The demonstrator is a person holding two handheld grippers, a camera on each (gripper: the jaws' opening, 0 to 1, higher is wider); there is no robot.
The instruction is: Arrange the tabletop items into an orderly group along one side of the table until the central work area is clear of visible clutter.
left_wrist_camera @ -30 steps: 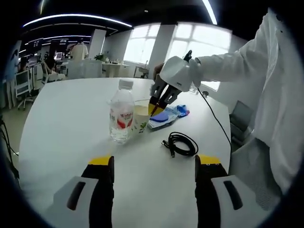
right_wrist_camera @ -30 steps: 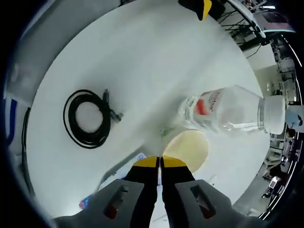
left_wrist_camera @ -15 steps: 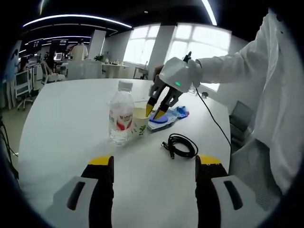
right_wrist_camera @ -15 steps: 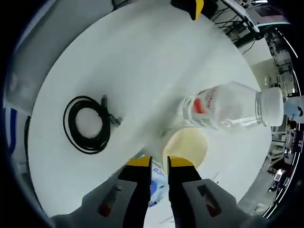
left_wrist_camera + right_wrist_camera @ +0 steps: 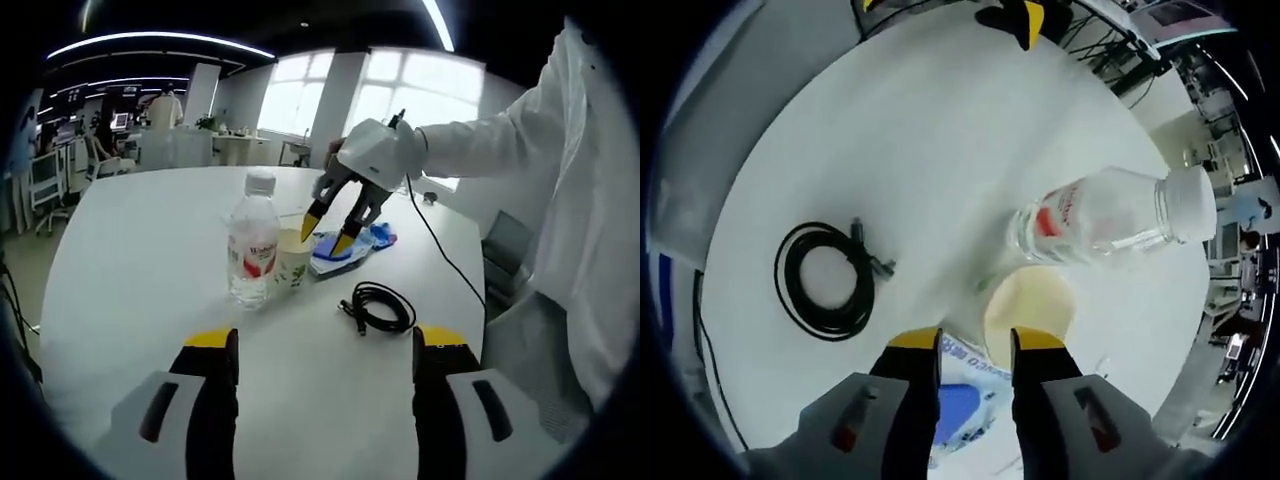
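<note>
On the white table (image 5: 150, 240) a clear water bottle (image 5: 253, 245) with a red label stands upright, with a paper cup (image 5: 293, 260) right beside it. Behind the cup lies a flat blue and white packet (image 5: 340, 250). Nearer me is a coiled black cable (image 5: 380, 305). My right gripper (image 5: 328, 232) hangs open just above the cup and packet, holding nothing. My left gripper (image 5: 326, 340) is open low over the near table. The right gripper view looks down past the right gripper (image 5: 976, 340) at the cup (image 5: 1030, 312), bottle (image 5: 1100, 215), cable (image 5: 825, 280) and packet (image 5: 958, 410).
A white sleeve (image 5: 500, 130) reaches in from the right, trailing a thin black cord. A grey chair (image 5: 505, 255) stands by the table's right edge. Desks and people are far back on the left. The left gripper's yellow tip (image 5: 1025, 20) shows at the table's far side.
My right gripper's jaws were shut a second ago and have opened wide. It has lifted slightly above the cup and packet. The left gripper has not moved.
</note>
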